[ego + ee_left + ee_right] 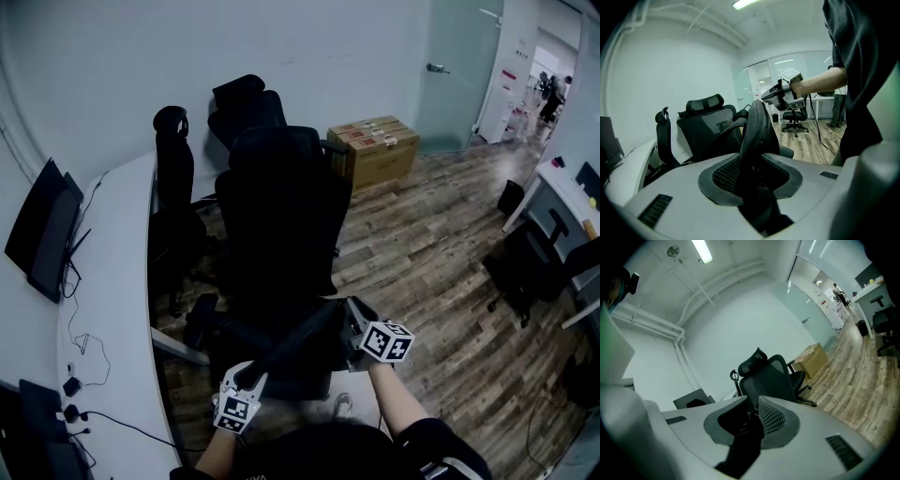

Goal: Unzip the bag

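From the head view, the bag (292, 345) is a limp black thing stretched from the left gripper (249, 377) to the right gripper (349, 323), low in front of a black office chair (281, 216); the cardboard boxes (375, 148) behind carry red labels (too small to read). In the left gripper view its curved edge, with a zip line along it, rises between jaws that stand partway apart and seem pressed on the thick fabric. In the right gripper view the jaws are almost closed, pinching a dark bit of the bag
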Demonstrator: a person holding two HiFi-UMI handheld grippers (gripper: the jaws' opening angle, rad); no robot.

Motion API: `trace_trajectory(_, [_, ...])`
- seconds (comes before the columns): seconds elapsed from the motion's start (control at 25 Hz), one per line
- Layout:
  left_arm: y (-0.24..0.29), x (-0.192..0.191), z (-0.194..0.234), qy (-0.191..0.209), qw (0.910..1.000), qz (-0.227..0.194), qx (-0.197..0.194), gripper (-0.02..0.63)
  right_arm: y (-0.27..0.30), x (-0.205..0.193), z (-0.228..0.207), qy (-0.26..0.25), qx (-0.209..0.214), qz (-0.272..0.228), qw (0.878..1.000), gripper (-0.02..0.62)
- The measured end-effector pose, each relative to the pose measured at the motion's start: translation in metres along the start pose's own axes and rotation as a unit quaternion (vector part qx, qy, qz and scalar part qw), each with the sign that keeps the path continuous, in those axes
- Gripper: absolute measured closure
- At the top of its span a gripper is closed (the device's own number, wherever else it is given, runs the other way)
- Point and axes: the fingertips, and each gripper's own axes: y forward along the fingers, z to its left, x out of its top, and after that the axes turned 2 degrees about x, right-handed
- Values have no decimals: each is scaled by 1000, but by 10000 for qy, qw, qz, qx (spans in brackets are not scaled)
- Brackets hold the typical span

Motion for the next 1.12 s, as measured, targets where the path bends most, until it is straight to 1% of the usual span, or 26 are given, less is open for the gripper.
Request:
trace_trajectory(0.2, [-12, 0, -1, -39, 9999, -67, -76, 447, -25, 6, 5, -11, -114, -241, 9996, 540])
trace_trajectory(0.4, [-30, 11, 2, -150, 9990, -410, -85, 397, -49, 4, 26, -168, -70, -391, 9991, 521])
trace_trajectory(0.64, [-54, 31, 8, -207, 9963, -832, 34, 393, -73, -13, 60, -570, 10, -413, 9975, 495])
trace_trajectory(0.8, [-72, 42, 10, -252, 9934, -1113, 75, 393, -91, -22, 93, -877, 249, -586, 9941, 472])
trace_trajectory(1.12, [-109, 41, 6, -272, 9898, -1399, 2, 390, -122, -52, 145, -1526, 461, -601, 9854, 459])
